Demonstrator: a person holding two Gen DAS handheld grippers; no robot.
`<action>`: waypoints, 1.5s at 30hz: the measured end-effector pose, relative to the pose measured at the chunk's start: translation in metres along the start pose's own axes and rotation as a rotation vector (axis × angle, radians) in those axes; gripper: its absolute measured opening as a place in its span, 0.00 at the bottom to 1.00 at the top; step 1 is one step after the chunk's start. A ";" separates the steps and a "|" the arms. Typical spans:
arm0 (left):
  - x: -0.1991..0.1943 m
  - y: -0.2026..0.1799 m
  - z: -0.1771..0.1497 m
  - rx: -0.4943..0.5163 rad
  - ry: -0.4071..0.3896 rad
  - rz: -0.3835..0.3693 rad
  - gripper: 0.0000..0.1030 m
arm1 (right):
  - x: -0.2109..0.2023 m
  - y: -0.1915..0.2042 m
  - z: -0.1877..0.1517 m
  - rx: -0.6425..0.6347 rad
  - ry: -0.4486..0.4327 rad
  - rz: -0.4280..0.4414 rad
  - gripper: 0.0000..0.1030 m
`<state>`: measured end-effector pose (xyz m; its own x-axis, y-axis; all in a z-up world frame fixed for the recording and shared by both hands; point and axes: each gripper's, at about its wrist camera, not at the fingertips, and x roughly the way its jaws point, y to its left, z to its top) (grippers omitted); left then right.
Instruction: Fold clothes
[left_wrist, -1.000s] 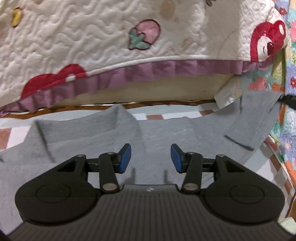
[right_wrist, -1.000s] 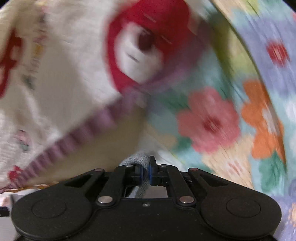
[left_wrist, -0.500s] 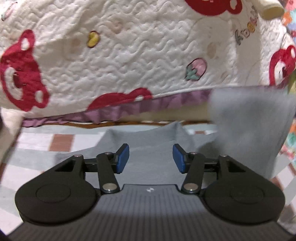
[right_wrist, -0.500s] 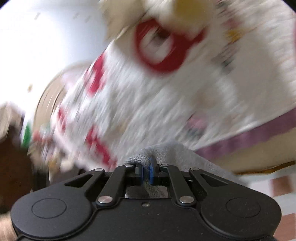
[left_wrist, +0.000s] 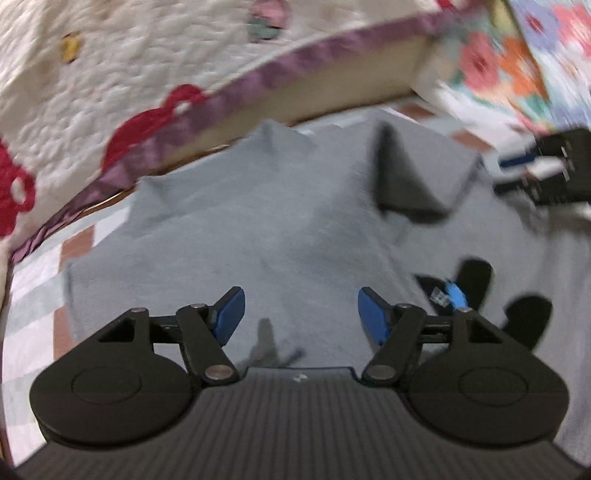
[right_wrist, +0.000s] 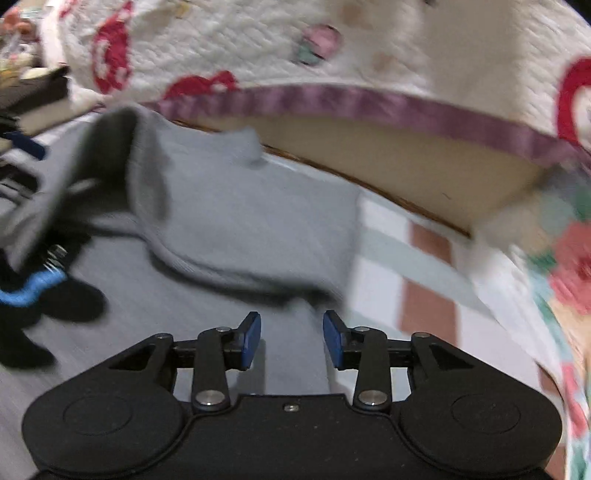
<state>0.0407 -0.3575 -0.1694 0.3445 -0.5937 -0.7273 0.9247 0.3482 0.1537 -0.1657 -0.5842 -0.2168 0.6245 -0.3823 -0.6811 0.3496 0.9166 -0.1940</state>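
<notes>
A grey knit garment (left_wrist: 258, 229) lies spread on the checked floor mat, with one sleeve (left_wrist: 413, 177) folded across its upper right part. My left gripper (left_wrist: 298, 314) hovers over the garment's middle, its jaws opening, nothing between the blue pads. In the right wrist view the same garment (right_wrist: 229, 206) shows the folded sleeve (right_wrist: 147, 177) lying over it. My right gripper (right_wrist: 291, 339) is just above the garment's edge, its jaws opening, the pads apart and free of the cloth. The other gripper shows blurred at the right edge (left_wrist: 546, 170) and the left edge (right_wrist: 22, 155).
A white quilt (left_wrist: 110, 74) with red bear prints and a purple frill hangs over a bed edge just behind the garment. A floral cover (left_wrist: 517, 55) lies at the right. The checked mat (right_wrist: 424, 280) shows bare to the right of the garment.
My right gripper let go of the grey sleeve it was carrying and came down; the sleeve now lies folded across the garment. My left gripper widened and shifted over the garment.
</notes>
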 end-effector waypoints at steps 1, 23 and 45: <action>-0.001 -0.009 0.000 0.022 -0.024 0.030 0.66 | 0.000 -0.008 -0.004 0.019 0.010 -0.017 0.46; 0.020 -0.023 0.029 0.351 -0.135 0.455 0.15 | 0.047 -0.042 0.001 0.280 -0.018 0.070 0.45; -0.009 0.051 -0.066 0.251 0.081 0.576 0.26 | 0.045 -0.046 -0.003 0.287 -0.007 0.089 0.48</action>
<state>0.0737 -0.2861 -0.1993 0.7940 -0.3013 -0.5280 0.6078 0.4087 0.6808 -0.1558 -0.6433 -0.2406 0.6662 -0.3037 -0.6811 0.4755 0.8766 0.0742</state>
